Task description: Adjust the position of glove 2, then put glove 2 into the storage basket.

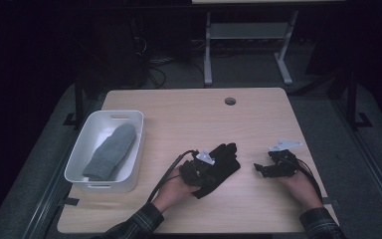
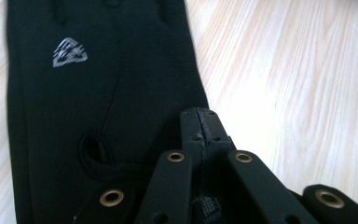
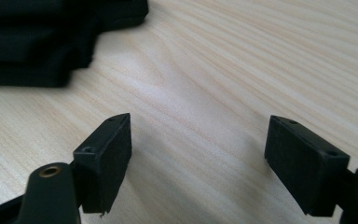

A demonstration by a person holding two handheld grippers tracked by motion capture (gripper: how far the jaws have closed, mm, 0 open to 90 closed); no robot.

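Glove (image 1: 218, 167), black, lies mid-desk (image 1: 258, 209), its edge clamped in the left hand-held gripper (image 2: 201, 128); the right hand-held gripper (image 3: 198, 158) waits apart, empty. I would lift low and carry the glove to the white bin (image 1: 134, 164) holding the grey mitten (image 1: 110, 152).

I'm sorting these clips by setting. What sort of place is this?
Probably a lab or office workroom: a light wooden desk with a cable hole, a grey carpeted floor, and tangled cables by a metal stand behind.

Two black grippers (image 1: 199, 167) (image 1: 273, 167) with brass-ringed screws, grey triangular top plates and black cables (image 1: 166, 174); plaid shirt sleeves (image 1: 321, 224) at both wrists.
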